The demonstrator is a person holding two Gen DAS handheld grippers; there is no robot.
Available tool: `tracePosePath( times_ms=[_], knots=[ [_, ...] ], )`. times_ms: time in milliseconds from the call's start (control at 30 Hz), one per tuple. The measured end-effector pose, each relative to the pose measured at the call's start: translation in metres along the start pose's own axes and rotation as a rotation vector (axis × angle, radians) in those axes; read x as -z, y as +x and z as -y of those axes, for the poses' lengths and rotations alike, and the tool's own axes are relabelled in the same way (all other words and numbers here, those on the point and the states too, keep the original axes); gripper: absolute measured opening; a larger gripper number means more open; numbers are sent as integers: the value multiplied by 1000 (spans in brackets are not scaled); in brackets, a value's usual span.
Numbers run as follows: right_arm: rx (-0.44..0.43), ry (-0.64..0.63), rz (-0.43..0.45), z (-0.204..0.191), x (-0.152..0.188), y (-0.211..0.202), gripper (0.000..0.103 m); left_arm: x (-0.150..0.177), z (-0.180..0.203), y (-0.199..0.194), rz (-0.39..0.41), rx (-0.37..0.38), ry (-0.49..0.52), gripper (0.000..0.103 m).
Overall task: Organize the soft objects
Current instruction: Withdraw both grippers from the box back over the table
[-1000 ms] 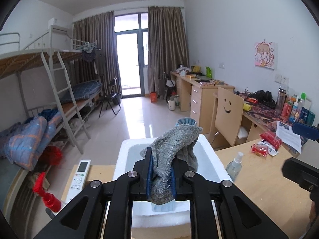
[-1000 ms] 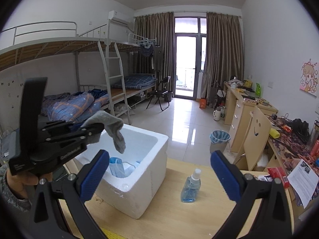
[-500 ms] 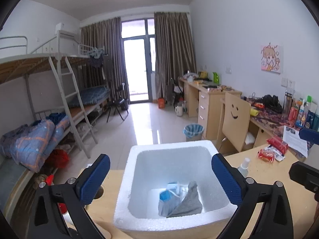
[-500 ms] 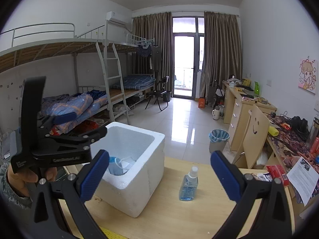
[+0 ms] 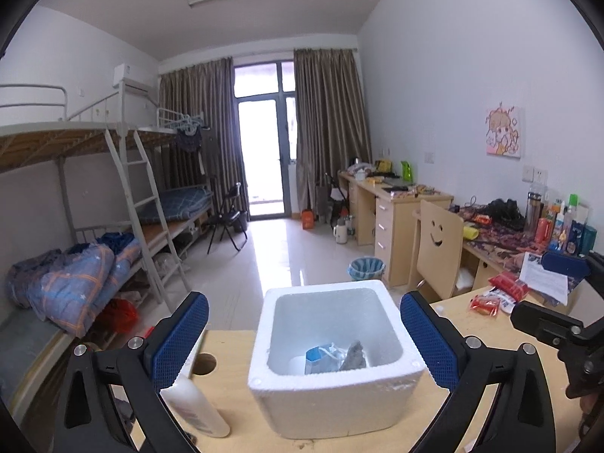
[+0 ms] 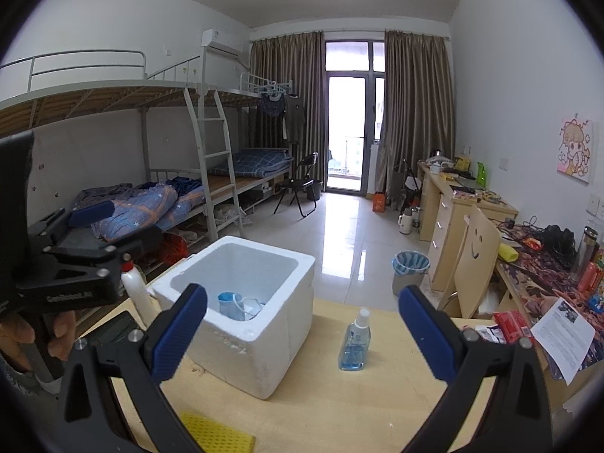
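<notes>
- Dorm-room clutter framed everything I saw: bunk beds on the left, curtained balcony door at the far end, desks along the right wall, and a pale wooden table (image 5: 234, 389) in the near foreground.
- From the left wrist view, I had the left gripper (image 5: 302, 339) with its jaws spread wide and nothing between the blue pads; they stood either side of the white foam box (image 5: 336, 404), above and on the near side of it.
- Inside that box, at the bottom, lay the grey cloth (image 5: 355, 355) touching a blue face mask (image 5: 319, 356). I judged the drop-off step as done, with this hand clear of the box.
- A white bottle (image 5: 192, 400) lay near the left pad, and red snack packets (image 5: 506, 287) sat on the far right of the table.
- From the right wrist view, I had the right gripper (image 6: 302, 334) also wide open and empty, hovering over the table on the near side of the box.
- Only the mask showed inside the box there; the cloth was hidden by the wall.
- A blue-liquid spray bottle (image 6: 355, 343) stood just right of the box, and a yellow sponge (image 6: 215, 434) lay at the near edge.
- My next move, as I judged it, called for finding another soft item; the sponge looked the likeliest, needing a low reach and a gentle squeeze.
</notes>
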State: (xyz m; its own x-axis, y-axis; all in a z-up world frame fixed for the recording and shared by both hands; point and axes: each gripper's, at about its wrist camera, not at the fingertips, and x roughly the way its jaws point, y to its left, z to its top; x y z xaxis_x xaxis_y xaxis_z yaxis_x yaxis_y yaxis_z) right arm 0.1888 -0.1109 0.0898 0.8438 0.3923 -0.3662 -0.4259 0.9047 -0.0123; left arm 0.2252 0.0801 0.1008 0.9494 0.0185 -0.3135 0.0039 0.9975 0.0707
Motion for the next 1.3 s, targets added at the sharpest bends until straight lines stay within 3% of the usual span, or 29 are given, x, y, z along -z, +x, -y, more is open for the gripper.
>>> tracePosePath(
  times_ms=[433,1300],
  knots=[
    [18,-2,51,-7,3,-59,103,0,4,-68,80,-37,-1,102],
    [45,-2,121,-26,49,-146,103,40,30,-182,178,65,29,102]
  ],
)
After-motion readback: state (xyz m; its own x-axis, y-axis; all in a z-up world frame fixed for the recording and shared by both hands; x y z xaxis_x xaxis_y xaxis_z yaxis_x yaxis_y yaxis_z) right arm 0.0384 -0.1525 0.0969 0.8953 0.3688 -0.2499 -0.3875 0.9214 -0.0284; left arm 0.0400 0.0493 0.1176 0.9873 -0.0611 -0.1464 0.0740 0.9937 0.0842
